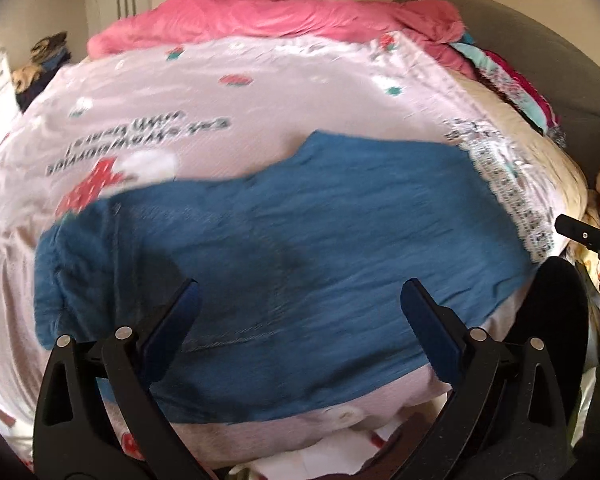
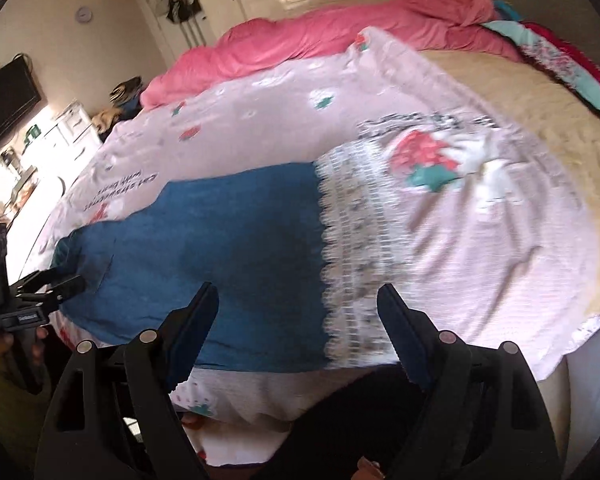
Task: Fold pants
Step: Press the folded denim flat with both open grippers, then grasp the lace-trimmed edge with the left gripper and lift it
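Blue pants (image 1: pixel 300 220) lie flat across the pink printed bedspread (image 1: pixel 260 92), with a lace-trimmed patterned hem (image 1: pixel 500 184) at their right end. My left gripper (image 1: pixel 300 286) hovers open over the pants' near edge, with nothing pinched between its fingers. In the right wrist view the pants (image 2: pixel 228 220) fill the left middle and the lace hem (image 2: pixel 352 240) runs down the centre. My right gripper (image 2: pixel 297 288) stands open above that hem end, holding nothing. The left gripper (image 2: pixel 70 278) shows at the pants' waist end, held by a hand (image 2: pixel 4 344).
A bunched pink duvet (image 1: pixel 260 16) lies along the far side of the bed. Colourful pillows (image 2: pixel 560 64) rest against a grey headboard (image 1: pixel 540 40). A TV (image 2: pixel 4 108) and white dresser (image 2: pixel 68 128) stand at the left wall. The right gripper's tip (image 1: pixel 572 228) shows at the right.
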A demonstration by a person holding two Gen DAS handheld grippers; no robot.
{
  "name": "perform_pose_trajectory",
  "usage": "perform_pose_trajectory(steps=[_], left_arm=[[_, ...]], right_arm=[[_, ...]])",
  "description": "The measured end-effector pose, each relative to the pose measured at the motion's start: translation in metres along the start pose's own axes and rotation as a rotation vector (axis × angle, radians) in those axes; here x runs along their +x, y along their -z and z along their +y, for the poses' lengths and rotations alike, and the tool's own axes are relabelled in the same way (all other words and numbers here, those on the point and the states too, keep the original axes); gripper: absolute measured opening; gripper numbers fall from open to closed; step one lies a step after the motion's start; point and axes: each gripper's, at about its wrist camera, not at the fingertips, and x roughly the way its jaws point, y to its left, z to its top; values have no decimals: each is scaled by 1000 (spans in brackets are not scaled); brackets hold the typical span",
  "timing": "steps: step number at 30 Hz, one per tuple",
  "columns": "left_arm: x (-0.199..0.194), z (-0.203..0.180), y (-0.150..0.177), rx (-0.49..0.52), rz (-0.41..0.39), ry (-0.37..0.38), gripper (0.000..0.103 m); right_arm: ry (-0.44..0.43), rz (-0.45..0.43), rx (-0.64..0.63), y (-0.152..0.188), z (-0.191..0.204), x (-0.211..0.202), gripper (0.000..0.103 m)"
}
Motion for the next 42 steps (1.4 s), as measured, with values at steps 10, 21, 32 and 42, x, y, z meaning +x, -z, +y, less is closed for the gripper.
perform_pose_trajectory(steps=[10, 21, 32, 42], left_arm=[[7, -42, -35, 80, -14, 60, 93], [42, -97, -82, 204, 1, 119, 94], [105, -149, -133, 287, 80, 182, 93], [176, -189, -149, 376, 203, 297, 86]], right_arm=[[14, 0, 88, 11, -33, 0, 81], [9, 33, 167, 17, -54, 20, 81], [-46, 33, 195, 12, -58, 33, 81], [-70, 61, 186, 13, -58, 41, 65]])
